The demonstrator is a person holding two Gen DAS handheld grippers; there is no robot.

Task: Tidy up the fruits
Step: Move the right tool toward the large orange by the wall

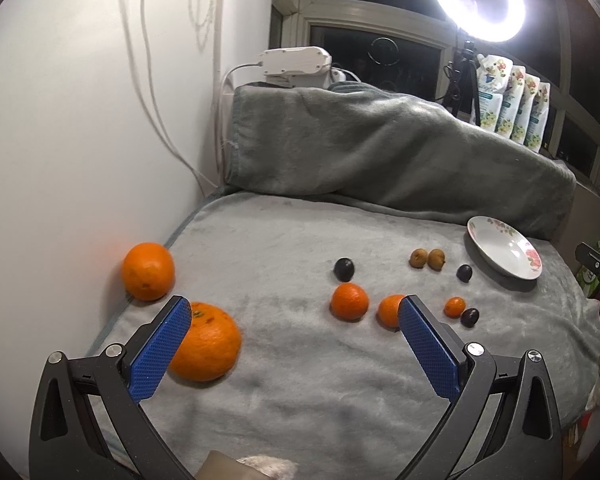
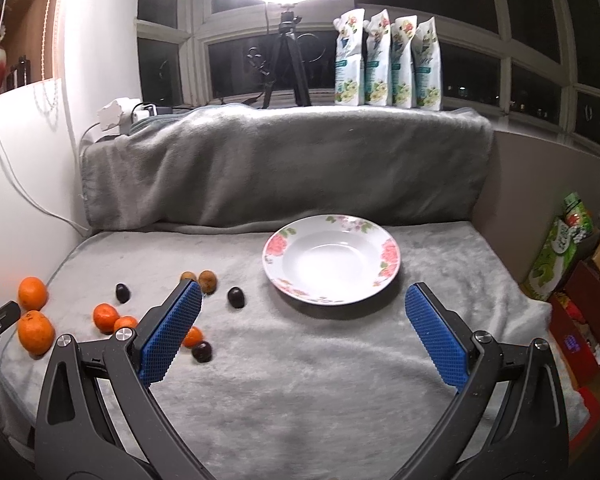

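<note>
- Left gripper (image 1: 296, 344): jaws spread wide, holding nothing, hovering low over the grey blanket (image 1: 300, 400).
- Right gripper (image 2: 302, 332): jaws also wide apart and empty, aimed at the floral plate (image 2: 392, 258), which holds no fruit.
- Fruits lie scattered on the blanket left of the plate: a large orange (image 1: 206, 346) just beside the left gripper's left finger, another orange (image 1: 149, 271) near the wall, then tangerines (image 1: 349, 301), dark plums (image 1: 344, 269) and two brown fruits (image 1: 427, 259).
- The left gripper looks nearer the big oranges; the plum (image 2: 201, 351) lies closest to the right gripper.
</note>
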